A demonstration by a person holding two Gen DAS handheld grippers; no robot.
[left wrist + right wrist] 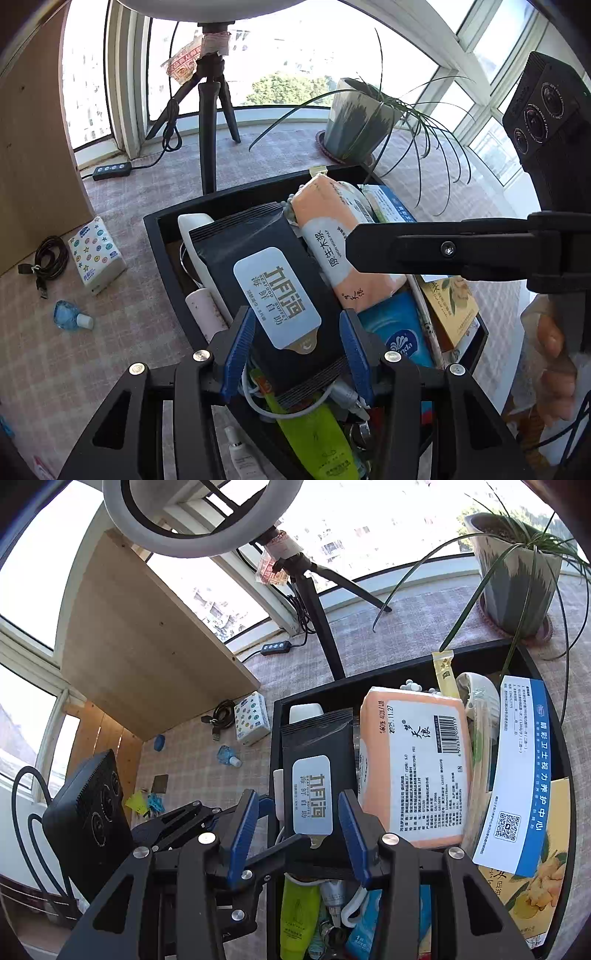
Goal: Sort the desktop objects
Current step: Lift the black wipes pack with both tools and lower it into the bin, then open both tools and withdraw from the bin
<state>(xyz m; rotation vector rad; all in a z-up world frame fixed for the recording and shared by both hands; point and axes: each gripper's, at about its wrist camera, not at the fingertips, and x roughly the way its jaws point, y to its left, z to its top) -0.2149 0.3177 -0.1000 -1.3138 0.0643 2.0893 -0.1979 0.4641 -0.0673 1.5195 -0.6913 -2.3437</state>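
Observation:
A black wipes pack (273,284) (317,775) with a white label lies on top of the pile in the black tray (151,221) (275,738). My left gripper (295,350) has its blue pads against both long edges of the pack's near end, shut on it. In the right wrist view one of its fingers (273,849) reaches the pack from the left. My right gripper (297,830) hovers open above the same pack, clear of its edges. One right finger (406,247) stretches over the orange tissue pack (332,221) (413,768).
The tray also holds a green tube (317,435), a blue tissue pack (399,332) and a yellow box (454,306). On the cloth to its left lie a star-patterned tissue pack (98,254), a small blue bottle (70,315) and a cable (48,258). Behind stand a tripod (208,140) and a potted plant (354,122).

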